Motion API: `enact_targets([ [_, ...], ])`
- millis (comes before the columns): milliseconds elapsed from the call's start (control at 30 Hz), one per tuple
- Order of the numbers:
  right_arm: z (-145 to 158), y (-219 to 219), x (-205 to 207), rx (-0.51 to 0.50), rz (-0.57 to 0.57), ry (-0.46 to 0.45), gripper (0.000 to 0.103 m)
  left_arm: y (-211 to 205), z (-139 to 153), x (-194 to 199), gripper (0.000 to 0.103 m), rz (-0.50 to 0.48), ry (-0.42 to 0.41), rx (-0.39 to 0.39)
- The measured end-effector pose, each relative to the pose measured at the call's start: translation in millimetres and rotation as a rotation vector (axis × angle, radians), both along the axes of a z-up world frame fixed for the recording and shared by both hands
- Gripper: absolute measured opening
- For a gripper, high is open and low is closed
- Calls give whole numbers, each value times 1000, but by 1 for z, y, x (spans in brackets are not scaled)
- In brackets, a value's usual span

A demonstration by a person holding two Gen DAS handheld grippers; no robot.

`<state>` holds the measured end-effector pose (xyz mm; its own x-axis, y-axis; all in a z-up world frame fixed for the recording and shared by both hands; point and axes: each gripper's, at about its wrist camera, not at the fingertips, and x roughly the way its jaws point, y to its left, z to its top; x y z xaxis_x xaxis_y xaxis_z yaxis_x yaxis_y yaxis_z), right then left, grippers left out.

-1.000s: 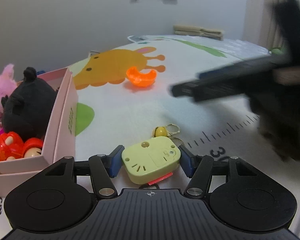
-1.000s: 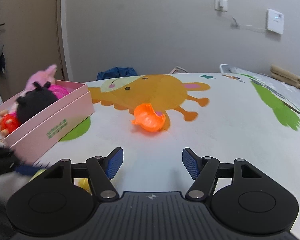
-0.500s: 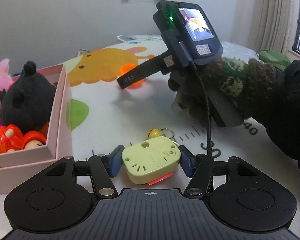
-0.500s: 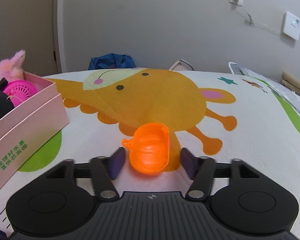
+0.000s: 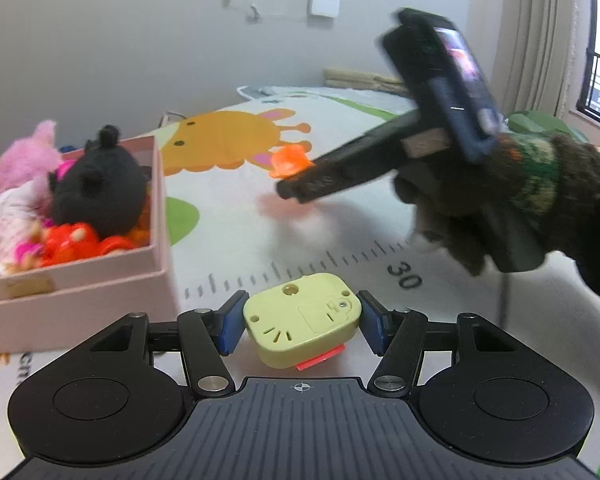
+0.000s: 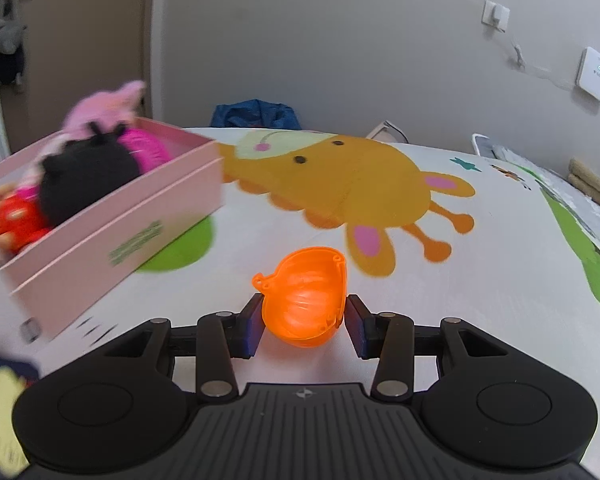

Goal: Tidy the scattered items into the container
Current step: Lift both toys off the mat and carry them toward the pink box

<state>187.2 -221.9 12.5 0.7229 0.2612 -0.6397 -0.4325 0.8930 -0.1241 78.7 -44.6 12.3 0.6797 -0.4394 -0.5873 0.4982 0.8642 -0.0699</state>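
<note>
A: Pink box [image 5: 100, 280] lies to the left of both tools, already part-filled: black plush [image 5: 98, 192], a pink plush, red toys. Left tool [image 5: 300, 320] is clamped on the yellow toy [image 5: 302, 320], pads pressing on its two short sides, its wider face toward the camera. The box's near wall sits just left of that tool.

B: And the right?

A: Right tool [image 6: 302, 318] is shut on the orange shell [image 6: 306, 296], a translucent cup with a small tab at upper left. In its own view the box [image 6: 112, 220] is up and to the left, a stretch of bare play mat [image 6: 480, 280] between them.

B: Which hand is nearer?

A: The left, I'd judge; its load is almost at the box wall. The right has farther to cross.

B: Anything in the way?

A: Only the box wall to clear, and the plush heaped high inside, so drops want the open corner. Both tools heading for one box could crowd each other.
</note>
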Motion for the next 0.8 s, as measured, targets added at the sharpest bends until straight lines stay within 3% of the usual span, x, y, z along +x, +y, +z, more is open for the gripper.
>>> enact_targets([
  [200, 11, 12, -64, -22, 66, 7, 42, 36, 4, -26, 63, 30, 0, 4],
  [433, 16, 42, -122, 30, 128, 43, 42, 81, 12, -47, 63, 85, -23, -10],
  [800, 22, 115, -180, 37, 224, 47, 42, 152, 21, -81, 63, 204, -68, -27],
])
